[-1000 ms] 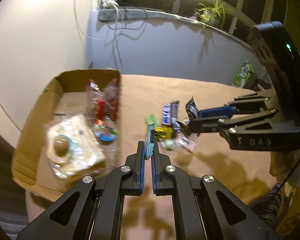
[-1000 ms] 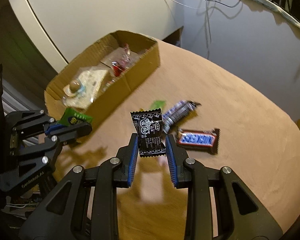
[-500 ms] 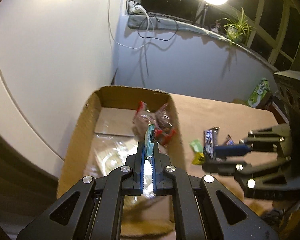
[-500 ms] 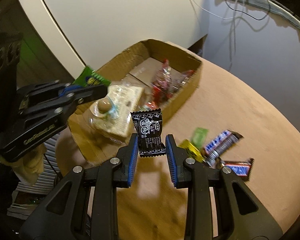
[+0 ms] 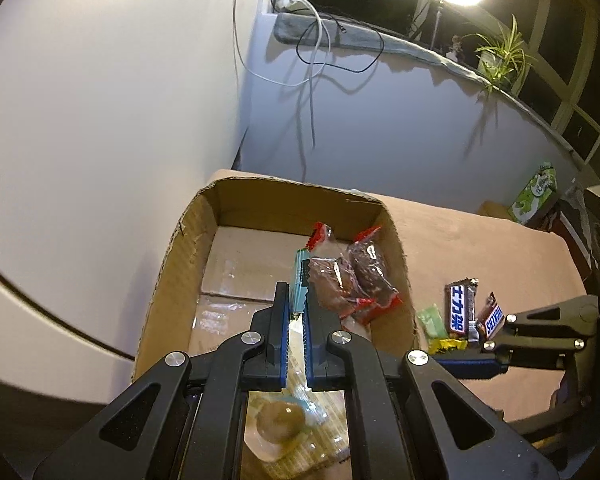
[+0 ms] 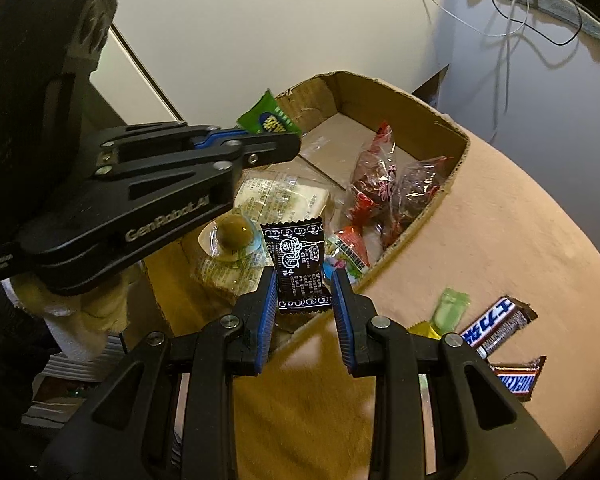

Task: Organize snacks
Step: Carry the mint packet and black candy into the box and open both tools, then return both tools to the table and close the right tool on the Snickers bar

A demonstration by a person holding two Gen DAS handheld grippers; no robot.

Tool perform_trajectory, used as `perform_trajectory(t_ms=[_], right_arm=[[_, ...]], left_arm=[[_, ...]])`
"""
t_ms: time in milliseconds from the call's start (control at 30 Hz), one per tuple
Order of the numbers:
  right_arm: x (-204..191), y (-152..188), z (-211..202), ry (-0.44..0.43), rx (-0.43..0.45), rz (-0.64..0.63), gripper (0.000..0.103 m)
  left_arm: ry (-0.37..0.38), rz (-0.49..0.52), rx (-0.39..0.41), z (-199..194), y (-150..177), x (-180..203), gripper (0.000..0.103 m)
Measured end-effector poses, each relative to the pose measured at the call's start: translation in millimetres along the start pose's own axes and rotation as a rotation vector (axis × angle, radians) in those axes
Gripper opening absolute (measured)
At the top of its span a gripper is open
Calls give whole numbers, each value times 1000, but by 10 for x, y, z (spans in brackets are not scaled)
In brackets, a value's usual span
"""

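Note:
My left gripper (image 5: 298,300) is shut on a thin green packet (image 5: 299,276), seen edge-on, and hangs over the open cardboard box (image 5: 180,240). From the right wrist view the same green packet (image 6: 268,120) sticks out of the left gripper (image 6: 260,138) above the box's far-left side. My right gripper (image 6: 304,284) is shut on a black packet with white print (image 6: 298,268), above the box's near wall. In the box lie red-ended clear packets (image 6: 380,184), a flat pale pastry pack (image 6: 278,196) and a round brown sweet (image 6: 234,230).
On the tan table (image 6: 520,220) right of the box lie a blue-lettered bar (image 6: 496,328), a Snickers bar (image 6: 516,380), a small green candy (image 6: 452,308) and a yellow wrapper (image 5: 446,345). A green carton (image 5: 536,192) stands far right by the wall. The table's left edge drops off beside the box.
Both grippers have moved left from above the loose snacks on the table to above the box, each still holding its packet.

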State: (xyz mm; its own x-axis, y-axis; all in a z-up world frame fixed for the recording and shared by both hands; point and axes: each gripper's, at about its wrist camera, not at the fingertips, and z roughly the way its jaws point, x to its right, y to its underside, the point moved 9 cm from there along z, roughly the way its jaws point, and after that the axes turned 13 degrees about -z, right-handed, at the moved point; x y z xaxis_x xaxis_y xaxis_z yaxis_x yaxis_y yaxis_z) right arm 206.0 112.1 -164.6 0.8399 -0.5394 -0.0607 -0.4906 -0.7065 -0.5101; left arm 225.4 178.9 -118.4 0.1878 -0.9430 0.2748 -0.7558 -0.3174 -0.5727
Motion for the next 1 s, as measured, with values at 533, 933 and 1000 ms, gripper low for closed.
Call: perform_trajectory(t_ms=[533, 933, 1000], right_arm=[[-6, -51, 106, -14, -5, -1, 39], [24, 38, -181, 29, 33, 0, 65], [77, 90, -297, 40, 43, 11, 66]], left_arm=[[-15, -26, 4, 30, -77, -70, 34], [-15, -38, 39, -189, -67, 2, 44], [-5, -34, 45, -241, -41, 58, 51]])
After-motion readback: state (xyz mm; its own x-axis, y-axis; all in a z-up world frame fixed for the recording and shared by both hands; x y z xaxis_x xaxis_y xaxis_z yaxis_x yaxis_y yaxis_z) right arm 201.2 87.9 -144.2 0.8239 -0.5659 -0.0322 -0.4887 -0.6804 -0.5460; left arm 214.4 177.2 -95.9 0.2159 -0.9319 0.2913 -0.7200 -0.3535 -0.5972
